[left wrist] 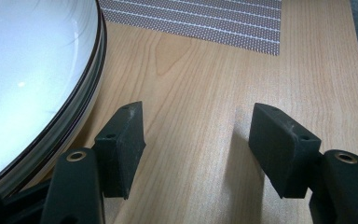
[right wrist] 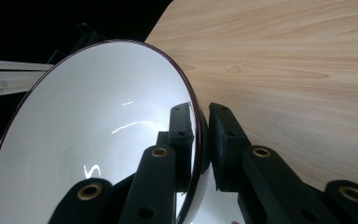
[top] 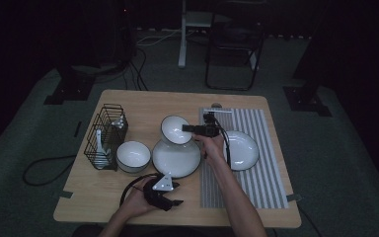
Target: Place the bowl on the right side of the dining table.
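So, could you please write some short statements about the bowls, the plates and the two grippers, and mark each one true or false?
1. The right gripper grips the rim of a white bowl. True.
2. That bowl lies flat on the table. False: it is tilted, held above the large plate.
3. The left gripper holds the wire basket. False: its jaws are open over bare wood.
4. A second bowl stands beside the basket. True.
5. The striped mat bears a plate. True.
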`<state>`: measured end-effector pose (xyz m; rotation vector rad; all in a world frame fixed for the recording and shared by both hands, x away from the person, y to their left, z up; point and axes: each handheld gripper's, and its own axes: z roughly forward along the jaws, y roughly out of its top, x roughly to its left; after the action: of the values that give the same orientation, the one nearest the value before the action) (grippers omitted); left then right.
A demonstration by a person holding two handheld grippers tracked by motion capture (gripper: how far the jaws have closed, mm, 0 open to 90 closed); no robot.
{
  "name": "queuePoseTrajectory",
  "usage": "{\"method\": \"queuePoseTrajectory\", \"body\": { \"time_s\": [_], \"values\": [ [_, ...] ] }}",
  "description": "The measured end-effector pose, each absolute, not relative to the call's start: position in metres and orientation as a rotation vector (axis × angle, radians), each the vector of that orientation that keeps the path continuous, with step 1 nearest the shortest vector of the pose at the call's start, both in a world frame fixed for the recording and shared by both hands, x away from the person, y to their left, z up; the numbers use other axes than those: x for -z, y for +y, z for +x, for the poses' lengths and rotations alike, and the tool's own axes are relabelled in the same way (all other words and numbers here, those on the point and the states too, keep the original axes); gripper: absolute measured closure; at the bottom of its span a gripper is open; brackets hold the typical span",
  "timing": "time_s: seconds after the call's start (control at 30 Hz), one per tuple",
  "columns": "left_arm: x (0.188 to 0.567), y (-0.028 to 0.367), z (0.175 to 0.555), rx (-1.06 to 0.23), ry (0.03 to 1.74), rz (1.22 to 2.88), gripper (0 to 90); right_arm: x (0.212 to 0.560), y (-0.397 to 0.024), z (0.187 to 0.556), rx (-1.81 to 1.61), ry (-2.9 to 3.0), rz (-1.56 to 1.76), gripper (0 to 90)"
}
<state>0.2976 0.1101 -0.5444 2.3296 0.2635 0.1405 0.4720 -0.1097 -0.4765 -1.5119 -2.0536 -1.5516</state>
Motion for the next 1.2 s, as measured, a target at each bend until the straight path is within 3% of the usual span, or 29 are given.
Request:
{"method": "queuePoseTrajectory", "body": {
  "time_s": [1.2],
  "values": [
    [0.545, 0.110, 0.298, -0.140, 0.266, 2.328, 36.7, 0.490, -0.165, 0.468, 1.568, -1.972, -1.662, 80.6]
  ]
}}
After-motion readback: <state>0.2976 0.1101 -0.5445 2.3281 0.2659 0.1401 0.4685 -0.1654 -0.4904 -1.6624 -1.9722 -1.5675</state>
